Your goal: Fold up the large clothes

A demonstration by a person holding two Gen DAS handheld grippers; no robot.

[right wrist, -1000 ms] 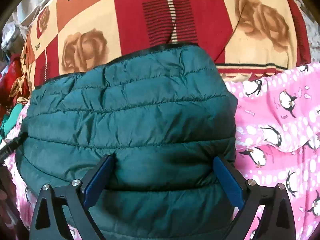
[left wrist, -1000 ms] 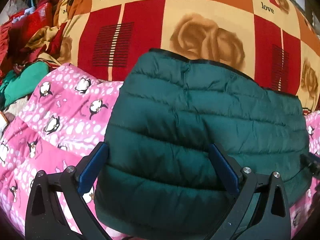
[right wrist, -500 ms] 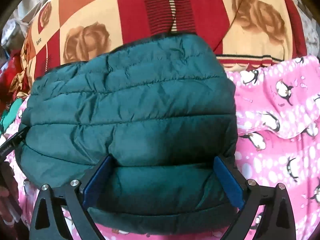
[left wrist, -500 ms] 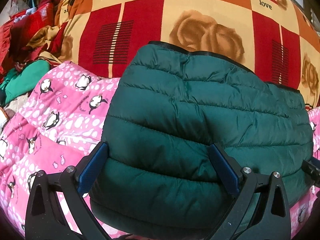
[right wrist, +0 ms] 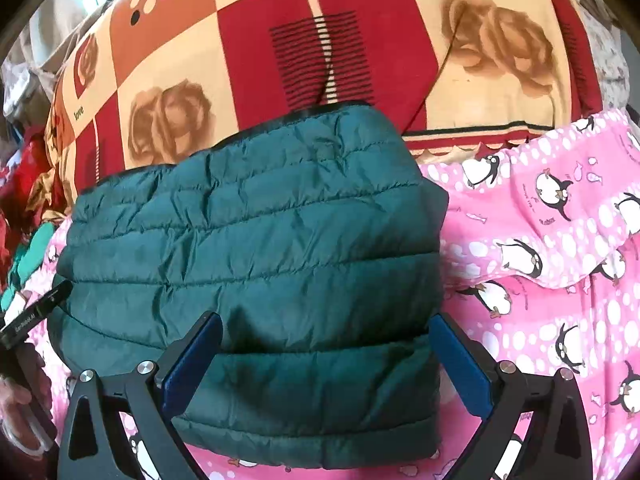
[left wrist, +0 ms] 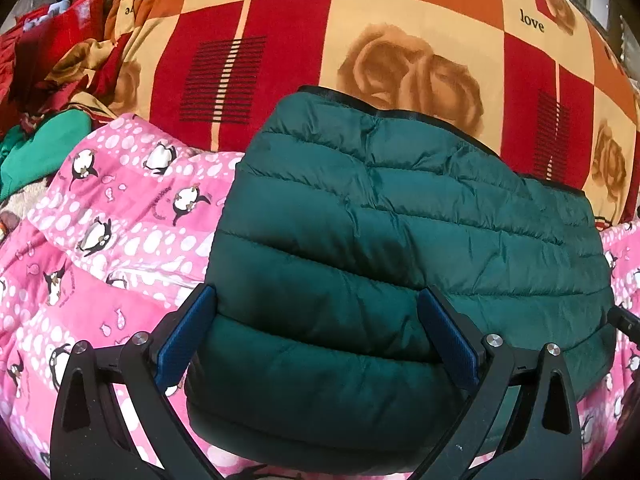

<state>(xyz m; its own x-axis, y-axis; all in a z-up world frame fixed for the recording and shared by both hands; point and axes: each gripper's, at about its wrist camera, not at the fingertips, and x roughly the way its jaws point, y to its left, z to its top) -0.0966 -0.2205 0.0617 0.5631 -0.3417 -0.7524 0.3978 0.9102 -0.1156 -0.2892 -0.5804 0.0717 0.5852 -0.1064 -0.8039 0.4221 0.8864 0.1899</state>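
A dark green quilted puffer jacket (left wrist: 400, 248) lies folded into a compact rectangle on a pink penguin-print blanket (left wrist: 112, 232). It also shows in the right wrist view (right wrist: 260, 248). My left gripper (left wrist: 316, 320) is open, its blue-padded fingers wide apart over the jacket's near left part. My right gripper (right wrist: 324, 344) is open over the jacket's near right part, its right finger at the jacket's right edge. Neither gripper holds cloth.
A red, orange and cream rose-print blanket (left wrist: 400, 40) lies behind the jacket. Red and green clothes (left wrist: 44, 80) are piled at the far left. The pink blanket (right wrist: 552, 260) spreads to the right. The other gripper's tip (right wrist: 36, 312) shows at the left edge.
Both grippers have drawn back towards me and a little upward, so the jacket's near edge now shows. The jacket lies still. Both grippers stayed open.
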